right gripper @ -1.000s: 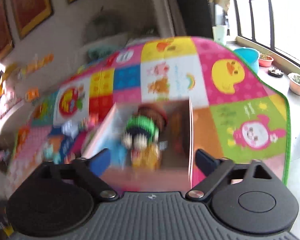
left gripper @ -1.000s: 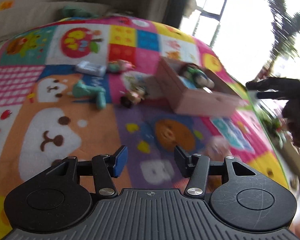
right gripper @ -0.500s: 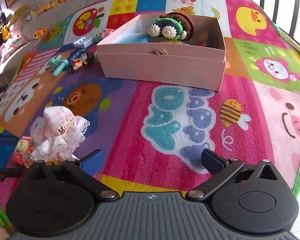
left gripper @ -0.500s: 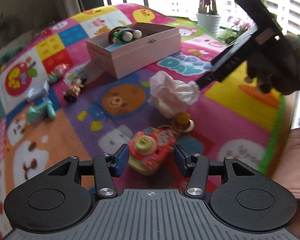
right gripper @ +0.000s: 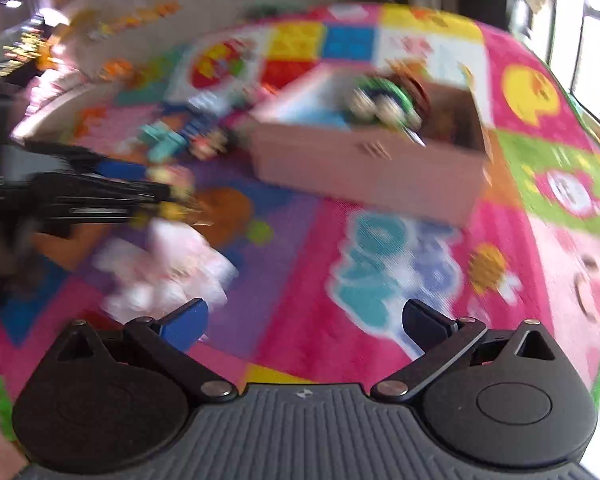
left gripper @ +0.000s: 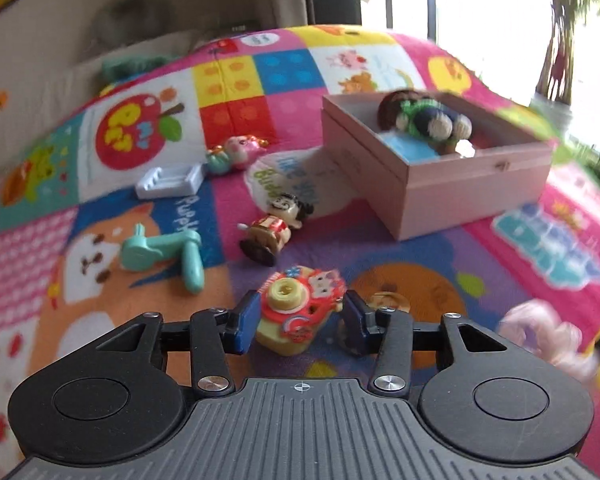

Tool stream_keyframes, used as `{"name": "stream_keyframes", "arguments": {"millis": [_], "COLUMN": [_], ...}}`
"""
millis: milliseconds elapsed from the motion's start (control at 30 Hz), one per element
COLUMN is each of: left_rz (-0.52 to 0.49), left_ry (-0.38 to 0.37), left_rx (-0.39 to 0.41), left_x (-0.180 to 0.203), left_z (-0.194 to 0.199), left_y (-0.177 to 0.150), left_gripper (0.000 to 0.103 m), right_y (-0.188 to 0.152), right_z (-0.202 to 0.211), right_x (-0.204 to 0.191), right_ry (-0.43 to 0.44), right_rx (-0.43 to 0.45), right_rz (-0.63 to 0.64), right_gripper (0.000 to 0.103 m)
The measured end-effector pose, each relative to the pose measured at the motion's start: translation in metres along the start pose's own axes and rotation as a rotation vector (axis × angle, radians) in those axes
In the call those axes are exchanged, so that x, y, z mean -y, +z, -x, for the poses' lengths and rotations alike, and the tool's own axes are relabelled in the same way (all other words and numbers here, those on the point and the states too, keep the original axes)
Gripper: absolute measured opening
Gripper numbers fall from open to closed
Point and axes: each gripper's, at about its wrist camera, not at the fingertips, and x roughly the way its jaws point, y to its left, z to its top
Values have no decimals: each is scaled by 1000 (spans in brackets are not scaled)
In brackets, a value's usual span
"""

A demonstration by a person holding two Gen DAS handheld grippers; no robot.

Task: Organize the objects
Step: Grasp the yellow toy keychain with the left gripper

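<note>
Whole floor is covered by a loud patchwork play mat [left gripper: 236,80], and the pink box [left gripper: 452,184] sits toward the far right of it with a crocheted turtle [left gripper: 428,120] already inside. Scattered on the left are a mint toy [left gripper: 160,252], a white tray [left gripper: 168,180] and a little doll figure [left gripper: 272,228].

The left gripper [left gripper: 300,316] has the toy camera [left gripper: 296,312] sitting on the mat between its pads. The jaws have just been closing, but I can't tell if the pads actually bite yet. I'd squeeze until both sides seat flat on the body, then lift straight up before swinging over to the box.

The right gripper [right gripper: 304,316] hangs wide open with nothing in it, near a frilly pink cloth [right gripper: 168,268].
</note>
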Motion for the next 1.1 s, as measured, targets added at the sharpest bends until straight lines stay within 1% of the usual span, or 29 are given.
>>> {"name": "stream_keyframes", "arguments": {"millis": [67,133,167,200,233,267,367,400,433,500,533,567,667,700,733,800,867,900,933,1000,1033,1100], "left_rz": [29,49,60,73,90,105,157,179,203,235,238,230,168,138,108,47,-6,-13,4,86,138,251], "left_ry": [-40,-41,-41,-39,-35,-35,-52,-74,-106,-170,-189,-212,-323,-334,-312,-220,-125,-97,-78,-84,-108,-187], "left_rx": [-6,-12,-15,-17,-19,-17,-13,-13,-19,-30,-34,-37,-54,-52,-36,30,87,91,79,68,61,37], "left_x": [-7,-11,-14,-16,-19,-23,-36,-40,-42,-41,-37,-31,-5,4,12,22,19,14,5,-17,-30,-53], "left_z": [6,13,16,19,22,23,21,19,15,9,7,5,6,9,13,23,29,29,25,16,9,-4], "left_y": [-1,-5,-8,-10,-13,-15,-16,-16,-15,-14,-13,-12,-10,-10,-10,-9,-7,-5,-2,3,5,5], "left_gripper": [50,50,50,50,50,50,49,49,49,49,49,49,49,50,50,50,50,50,50,49,49,49], "right_y": [5,5,5,5,6,8,17,19,20,18,14,10,3,-1,-3,-7,-11,-12,-14,-17,-18,-19], "right_z": [0,-10,-17,-24,-30,-35,-48,-46,-42,-29,-23,-18,-11,-10,-10,-10,-10,-12,-12,-14,-15,-18], "right_x": [-18,-35,-41,-45,-47,-45,-21,-11,1,17,23,26,35,37,39,41,41,39,37,33,31,31], "right_ry": [65,110,120,105,55,-28,-281,-316,-313,-271,-254,-245,-246,-247,-247,-244,-220,-205,-189,-168,-158,-142], "right_rx": [10,-17,-36,-48,-47,-38,-7,3,10,24,33,39,51,50,48,45,31,25,21,18,19,16], "right_rz": [68,126,150,175,201,216,156,121,73,-6,-31,-49,-84,-93,-99,-108,-114,-114,-111,-102,-102,-120], "right_gripper": [103,103,103,103,103,103,102,102,102,102,102,102,103,103,103,103,103,103,103,103,103,103]}}
